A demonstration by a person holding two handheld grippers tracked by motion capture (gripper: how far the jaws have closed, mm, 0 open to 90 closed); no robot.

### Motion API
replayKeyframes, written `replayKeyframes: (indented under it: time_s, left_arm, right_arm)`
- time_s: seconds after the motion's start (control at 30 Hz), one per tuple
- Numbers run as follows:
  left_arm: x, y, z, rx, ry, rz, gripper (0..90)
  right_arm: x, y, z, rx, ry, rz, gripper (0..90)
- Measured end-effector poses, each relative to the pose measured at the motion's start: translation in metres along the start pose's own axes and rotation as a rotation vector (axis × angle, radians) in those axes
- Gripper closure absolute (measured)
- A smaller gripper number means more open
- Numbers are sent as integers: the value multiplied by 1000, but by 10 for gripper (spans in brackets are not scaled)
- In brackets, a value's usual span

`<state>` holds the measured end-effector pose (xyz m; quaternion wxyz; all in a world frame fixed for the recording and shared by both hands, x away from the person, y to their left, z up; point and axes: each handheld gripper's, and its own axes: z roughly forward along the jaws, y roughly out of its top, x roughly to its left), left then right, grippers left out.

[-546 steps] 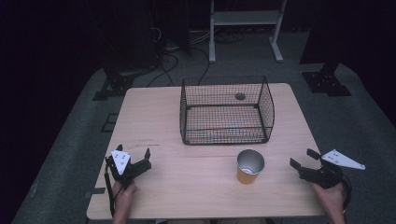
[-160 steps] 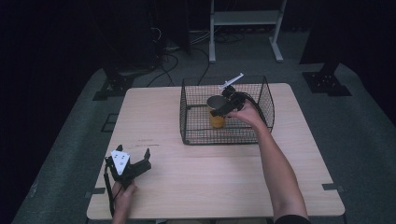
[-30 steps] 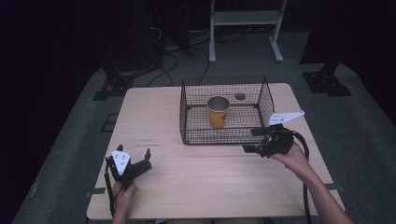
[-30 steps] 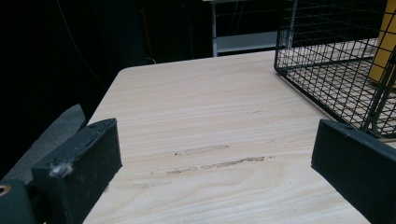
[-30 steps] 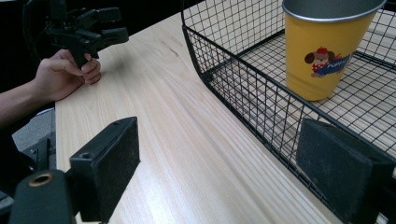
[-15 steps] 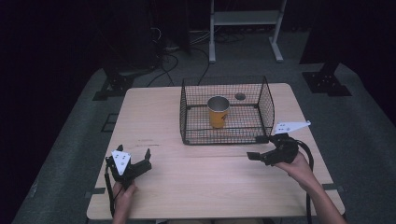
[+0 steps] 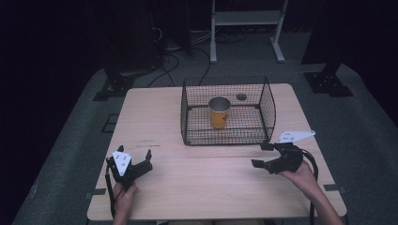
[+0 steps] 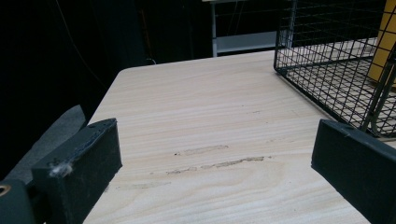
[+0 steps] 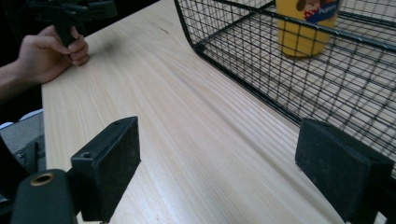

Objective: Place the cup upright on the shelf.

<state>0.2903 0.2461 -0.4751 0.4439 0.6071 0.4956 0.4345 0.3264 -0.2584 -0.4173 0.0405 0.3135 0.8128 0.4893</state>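
Note:
A yellow cup stands upright inside the black wire basket at the far middle of the table. My right gripper is open and empty, held low just in front of the basket's near right corner. In the right gripper view the basket and the cup lie ahead of the gripper. My left gripper rests open and empty at the near left of the table. In the left gripper view the gripper faces bare wood, with the basket and the cup's edge at the right.
The wooden table has a small round hole behind the basket. A white stand, cables and black stand bases sit on the grey floor beyond the table. The person's left hand shows in the right gripper view.
My right gripper has drawn back from the basket toward the near right of the table, open and empty. The cup stays in the basket. The left gripper has not moved.

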Motion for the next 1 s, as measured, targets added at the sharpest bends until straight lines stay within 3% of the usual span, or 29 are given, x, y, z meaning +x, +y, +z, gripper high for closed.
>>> replayKeyframes:
  time_s: [0.57, 1.0]
  left_arm:
    - [0, 0, 0, -1, 1, 2, 8]
    - [0, 0, 0, 0, 4, 2, 8]
  right_arm:
    - [6, -28, -5, -17, -32, 23, 133]
    - [24, -64, -7, -104, -37, 64, 133]
